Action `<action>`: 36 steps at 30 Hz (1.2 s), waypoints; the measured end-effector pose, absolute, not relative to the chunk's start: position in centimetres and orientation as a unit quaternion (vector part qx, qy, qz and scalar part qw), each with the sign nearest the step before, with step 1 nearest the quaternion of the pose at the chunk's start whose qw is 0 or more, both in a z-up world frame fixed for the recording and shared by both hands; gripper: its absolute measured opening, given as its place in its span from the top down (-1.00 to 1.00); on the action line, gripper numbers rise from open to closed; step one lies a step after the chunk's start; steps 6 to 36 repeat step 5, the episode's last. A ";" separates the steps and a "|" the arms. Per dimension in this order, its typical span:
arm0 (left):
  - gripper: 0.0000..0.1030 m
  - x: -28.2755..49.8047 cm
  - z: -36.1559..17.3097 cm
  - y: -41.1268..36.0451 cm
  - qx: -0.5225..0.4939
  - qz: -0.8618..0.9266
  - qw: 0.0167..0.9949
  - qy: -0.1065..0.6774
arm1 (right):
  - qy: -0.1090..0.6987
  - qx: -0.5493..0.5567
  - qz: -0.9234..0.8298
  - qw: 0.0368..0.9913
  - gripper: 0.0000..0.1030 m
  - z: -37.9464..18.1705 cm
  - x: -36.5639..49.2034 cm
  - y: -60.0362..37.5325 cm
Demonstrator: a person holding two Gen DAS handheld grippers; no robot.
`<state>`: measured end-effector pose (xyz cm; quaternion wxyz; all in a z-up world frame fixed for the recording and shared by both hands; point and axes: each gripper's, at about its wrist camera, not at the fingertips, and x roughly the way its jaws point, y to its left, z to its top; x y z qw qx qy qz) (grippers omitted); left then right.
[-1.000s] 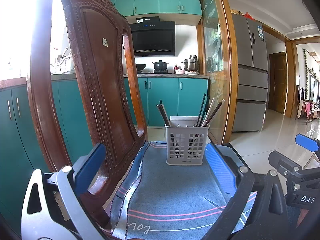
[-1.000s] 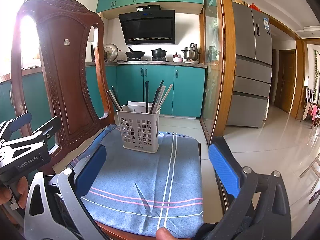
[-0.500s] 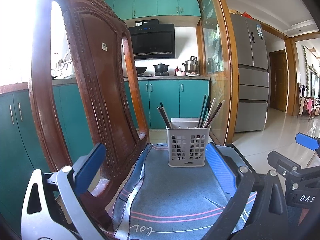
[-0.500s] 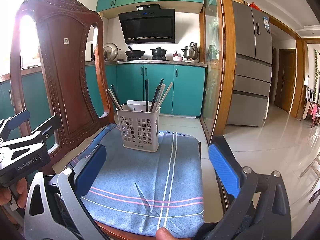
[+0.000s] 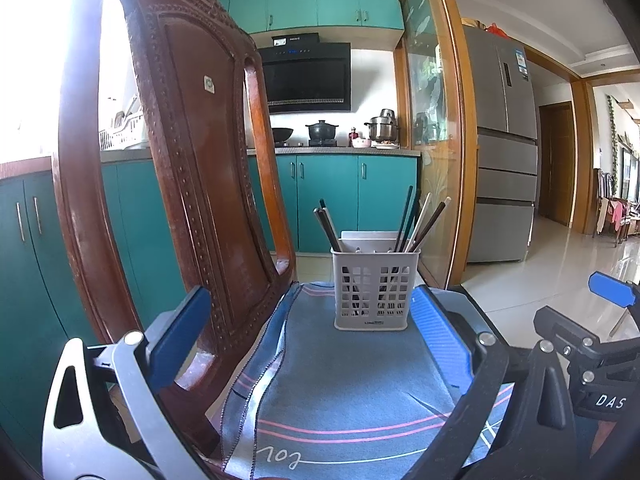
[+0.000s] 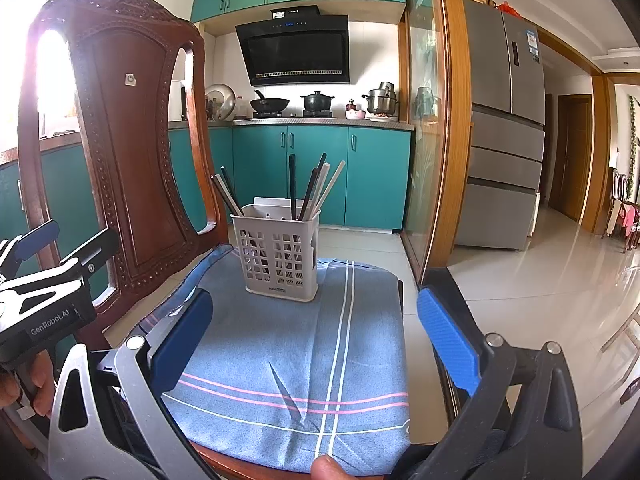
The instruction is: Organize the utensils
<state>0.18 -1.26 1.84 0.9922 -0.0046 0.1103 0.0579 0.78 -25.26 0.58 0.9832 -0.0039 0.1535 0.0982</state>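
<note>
Through my left wrist camera, my left claw (image 5: 310, 340) gapes wide with nothing in it, its blue pads (image 5: 440, 340) spread to either side of the seat. The grey utensil basket (image 5: 376, 288) stands upright at twelve o'clock, at the far end of the blue cloth (image 5: 340, 392) covering the chair (image 5: 192, 184) seat. Dark and pale chopsticks (image 5: 416, 224) lean out of it toward one o'clock, a few more toward eleven. The carved chair back rises at ten o'clock. My right claw's body shows at four o'clock.

Through my right wrist camera, my right claw (image 6: 316, 340) is also wide open and holds nothing. The basket (image 6: 280, 254) sits at twelve o'clock on the cloth (image 6: 320, 352), chopsticks (image 6: 316, 192) upright inside. My left claw (image 6: 44, 284) is at nine o'clock.
</note>
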 end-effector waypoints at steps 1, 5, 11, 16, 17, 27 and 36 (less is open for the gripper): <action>-0.93 0.4 1.8 -1.2 -0.006 0.058 0.992 0.115 | 0.154 -0.004 0.098 0.983 -0.94 0.5 0.9 -25.3; -0.93 2.3 0.6 -1.5 0.000 0.056 0.984 0.167 | 0.191 -0.001 0.096 0.977 -0.94 -0.7 2.8 -25.2; -0.93 2.3 0.6 -1.5 0.000 0.056 0.984 0.167 | 0.191 -0.001 0.096 0.977 -0.94 -0.7 2.8 -25.2; -0.93 2.3 0.6 -1.5 0.000 0.056 0.984 0.167 | 0.191 -0.001 0.096 0.977 -0.94 -0.7 2.8 -25.2; -0.93 2.3 0.6 -1.5 0.000 0.056 0.984 0.167 | 0.191 -0.001 0.096 0.977 -0.94 -0.7 2.8 -25.2; -0.93 2.3 0.6 -1.5 0.000 0.056 0.984 0.167 | 0.191 -0.001 0.096 0.977 -0.94 -0.7 2.8 -25.2; -0.93 2.3 0.6 -1.5 0.000 0.056 0.984 0.167 | 0.191 -0.001 0.096 0.977 -0.94 -0.7 2.8 -25.2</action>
